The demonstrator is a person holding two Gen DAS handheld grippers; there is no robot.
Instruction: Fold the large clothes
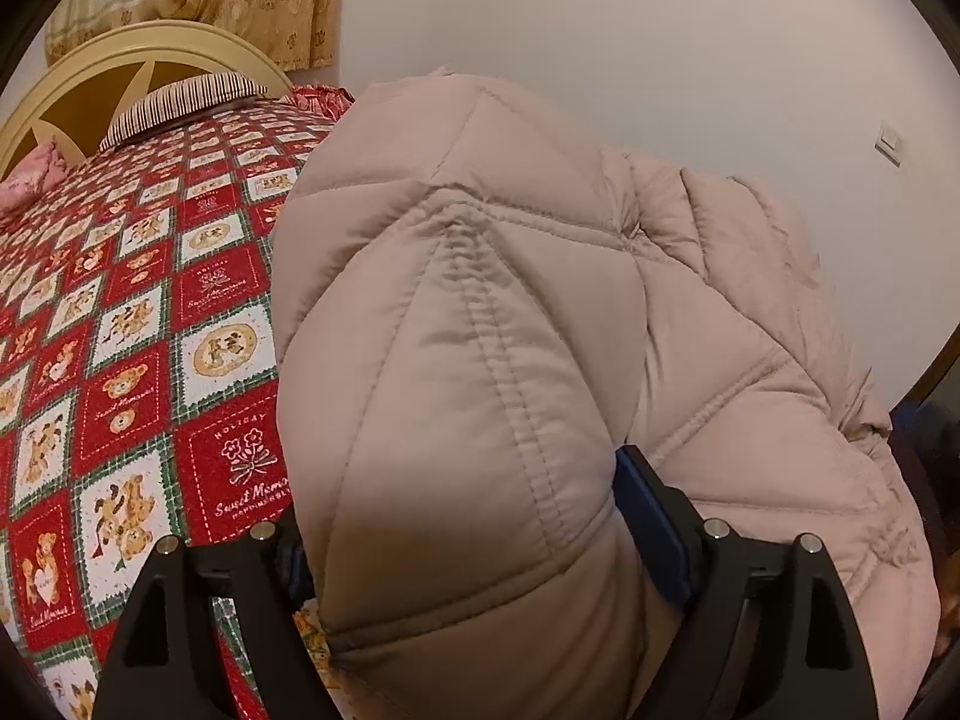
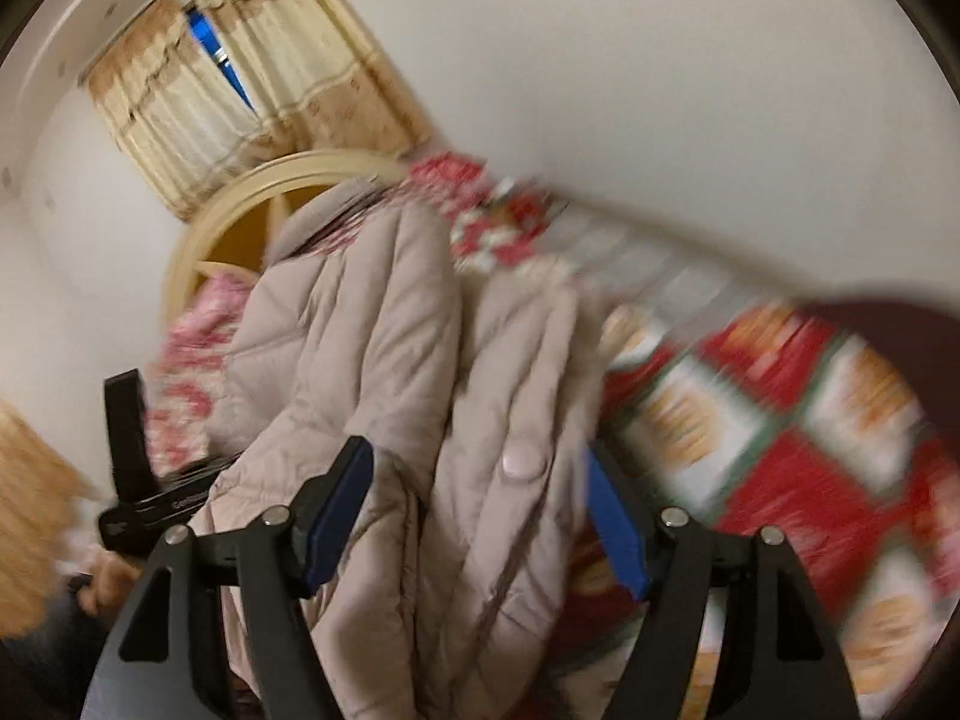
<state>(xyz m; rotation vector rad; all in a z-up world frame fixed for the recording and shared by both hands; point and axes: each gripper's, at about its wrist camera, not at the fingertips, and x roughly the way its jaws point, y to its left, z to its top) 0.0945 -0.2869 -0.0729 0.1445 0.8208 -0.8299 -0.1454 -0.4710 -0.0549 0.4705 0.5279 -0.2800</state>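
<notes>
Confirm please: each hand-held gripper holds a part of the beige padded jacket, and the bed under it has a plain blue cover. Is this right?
Not fully. The bed cover is not plain blue: it is a red, white and green check with teddy bears, clear in the left wrist view. The rest holds: the left hand-held gripper and the right hand-held gripper each hold part of the beige padded jacket.

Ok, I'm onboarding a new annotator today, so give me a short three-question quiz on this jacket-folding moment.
1. True or false: the left hand-held gripper has the beige puffer jacket bunched between its fingers.
2. What pattern covers the bedspread? A) plain blue B) red, white and green teddy-bear squares C) grey stripes
3. Fill in: the right hand-held gripper grips jacket fabric beside a round ____.

Key: 1 true; 2 B; 3 snap button.
</notes>
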